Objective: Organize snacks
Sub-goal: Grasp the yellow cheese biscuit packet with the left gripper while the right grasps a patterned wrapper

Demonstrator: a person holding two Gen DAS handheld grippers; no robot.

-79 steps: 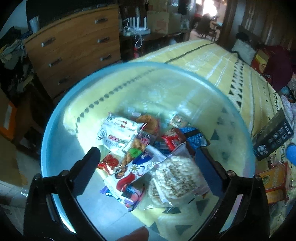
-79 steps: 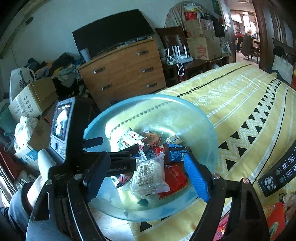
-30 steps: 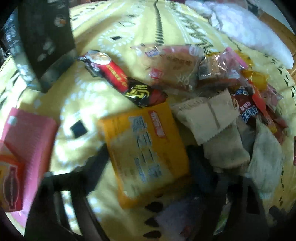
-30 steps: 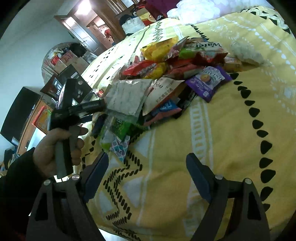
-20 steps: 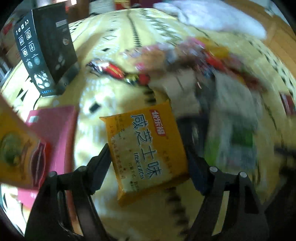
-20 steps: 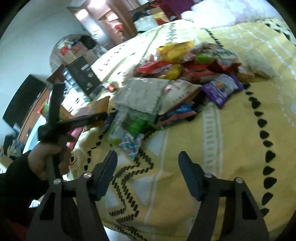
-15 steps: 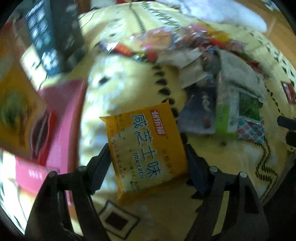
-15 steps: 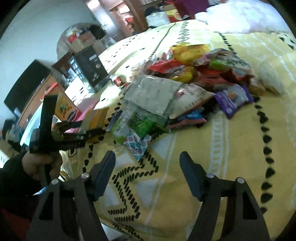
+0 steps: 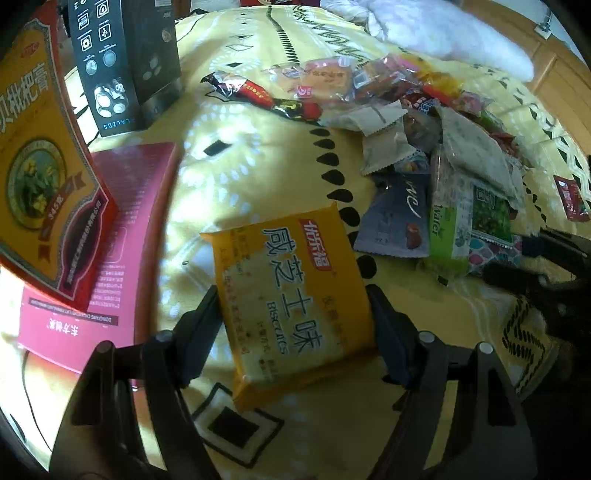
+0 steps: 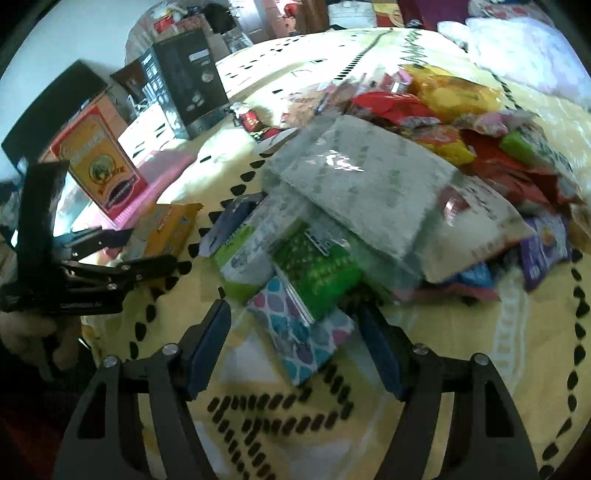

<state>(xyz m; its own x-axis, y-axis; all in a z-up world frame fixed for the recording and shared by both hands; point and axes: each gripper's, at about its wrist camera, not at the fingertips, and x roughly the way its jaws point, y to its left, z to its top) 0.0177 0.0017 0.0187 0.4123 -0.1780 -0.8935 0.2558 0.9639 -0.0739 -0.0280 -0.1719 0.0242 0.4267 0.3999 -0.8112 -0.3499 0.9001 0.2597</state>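
Observation:
A heap of snack packets (image 9: pixel 424 110) (image 10: pixel 406 147) lies on a yellow patterned bedspread (image 9: pixel 258 155). My left gripper (image 9: pixel 291 306) is shut on a yellow biscuit packet (image 9: pixel 295 280) and holds it above the bedspread, left of the heap. In the right wrist view that gripper (image 10: pixel 110 258) and its packet (image 10: pixel 166 225) show at the left, in a person's hand. My right gripper (image 10: pixel 293 314) is at the heap's near edge with its jaws closing. A pink, blue and teal patterned packet (image 10: pixel 303 339) lies between them, under a green one (image 10: pixel 314 269). The pads do not press on it.
A black box (image 9: pixel 125 62) stands at the back left. An orange and red box (image 9: pixel 40 147) rests on a flat pink box (image 9: pixel 122 221) at the left. White bedding (image 9: pixel 443 33) lies beyond the heap.
The left gripper carried the yellow packet off the heap toward the boxes, then stopped. The right gripper moved in to the heap's near edge and its jaws narrowed around the patterned packet.

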